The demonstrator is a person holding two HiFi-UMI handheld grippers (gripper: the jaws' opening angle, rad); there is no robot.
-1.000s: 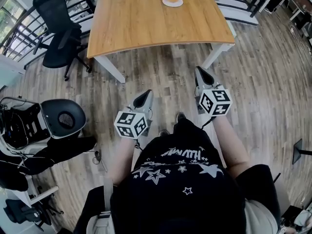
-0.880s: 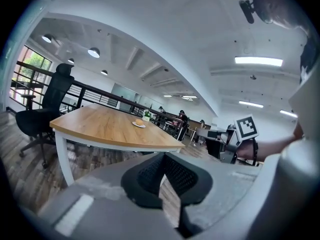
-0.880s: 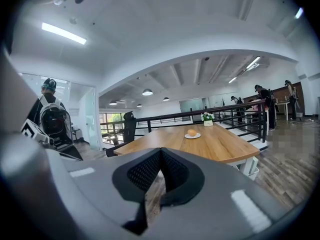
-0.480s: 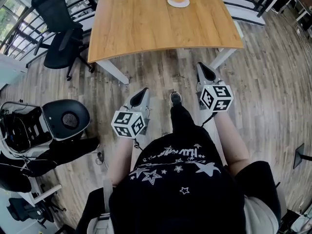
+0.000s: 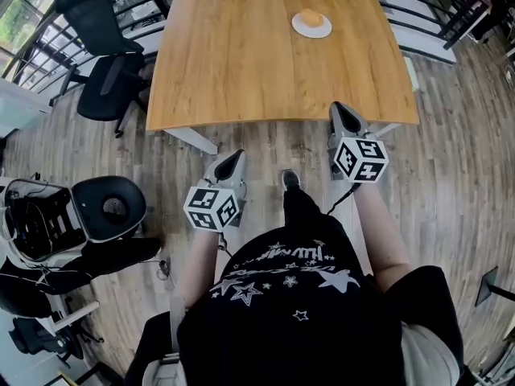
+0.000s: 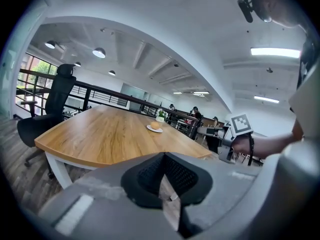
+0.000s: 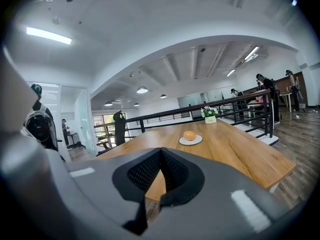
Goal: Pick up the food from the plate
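Presently both the left gripper point(image 5: 232, 159) and the right gripper point(image 5: 343, 112) are closed and empty. The food point(image 5: 311, 17) sits on its plate point(image 5: 296, 27), far across the table point(image 5: 233, 63) — probably light and soft; grip its sides gently.

The left tool point(image 6: 163, 155) fills the lower edge, its two dark jaws closed tip to tip with nothing between them. Beyond them spreads a wooden worktop point(image 6: 105, 134) on white legs. Toward its far end, nearer the right edge, a white plate point(image 6: 155, 129) carries a round orange-brown food item point(image 6: 155, 125), possibly a bun; it is too small to tell. A small flower pot point(image 6: 160, 116) stands at the far edge behind the plate. A black office chair point(image 6: 47, 109) stands off the worktop's left edge. At the right, a hand point(image 6: 243, 145) shows beneath a marker cube point(image 6: 241, 124).
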